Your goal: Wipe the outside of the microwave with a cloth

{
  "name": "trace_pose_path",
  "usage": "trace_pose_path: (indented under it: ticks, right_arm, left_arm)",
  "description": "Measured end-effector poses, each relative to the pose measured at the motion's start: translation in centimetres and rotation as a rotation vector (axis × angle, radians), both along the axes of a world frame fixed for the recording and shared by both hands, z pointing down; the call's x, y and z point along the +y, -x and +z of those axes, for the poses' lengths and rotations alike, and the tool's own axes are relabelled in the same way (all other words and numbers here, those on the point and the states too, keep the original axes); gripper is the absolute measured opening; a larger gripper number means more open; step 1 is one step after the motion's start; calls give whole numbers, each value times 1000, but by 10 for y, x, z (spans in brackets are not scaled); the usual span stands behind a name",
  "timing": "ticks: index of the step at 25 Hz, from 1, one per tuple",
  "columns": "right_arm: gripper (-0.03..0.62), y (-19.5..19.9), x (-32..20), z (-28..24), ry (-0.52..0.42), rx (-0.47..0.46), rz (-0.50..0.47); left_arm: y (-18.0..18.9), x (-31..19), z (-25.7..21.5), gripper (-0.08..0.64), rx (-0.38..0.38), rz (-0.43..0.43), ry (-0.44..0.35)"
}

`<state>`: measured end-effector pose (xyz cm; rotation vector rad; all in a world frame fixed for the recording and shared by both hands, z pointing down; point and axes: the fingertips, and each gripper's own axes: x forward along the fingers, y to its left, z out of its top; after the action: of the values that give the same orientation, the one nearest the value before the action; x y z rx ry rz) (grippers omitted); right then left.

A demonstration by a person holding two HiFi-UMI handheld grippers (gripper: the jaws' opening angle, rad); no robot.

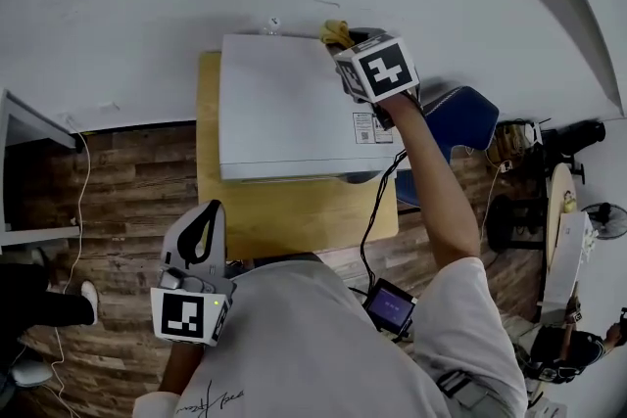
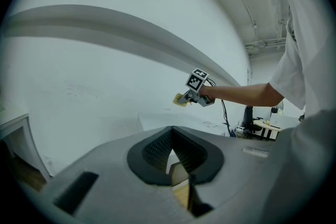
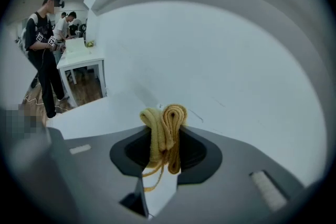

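The soft yellow cloth [image 3: 165, 126] looks thick and fluffy, like a towel. The white box-shaped microwave [image 1: 284, 108] has a smooth, matt top. The left hand-held gripper [image 2: 173, 157] is dull grey plastic with ribbed black pads [image 2: 156, 148]. The pale wooden worktop [image 1: 294, 215] looks smooth. The dark wooden plank floor [image 1: 127, 171] shows rough grain.

The cloth [image 3: 165, 128] is mustard yellow, the microwave [image 1: 284, 108] white, the table [image 1: 294, 218] pale wood, the floor [image 1: 127, 171] brown planks
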<state>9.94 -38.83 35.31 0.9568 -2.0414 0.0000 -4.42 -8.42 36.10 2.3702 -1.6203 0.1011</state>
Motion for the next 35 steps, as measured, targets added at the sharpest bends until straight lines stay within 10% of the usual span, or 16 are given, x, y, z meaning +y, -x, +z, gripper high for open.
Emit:
trace_pose_path:
  ticks: [18, 35]
  right_arm:
    - [121, -208, -15, 43, 33, 227, 315]
    - [121, -204, -6, 74, 30, 301, 317]
  left_arm:
    - [-29, -23, 9, -6, -7, 63, 20]
    - [-26, -5, 20, -6, -16, 34, 43]
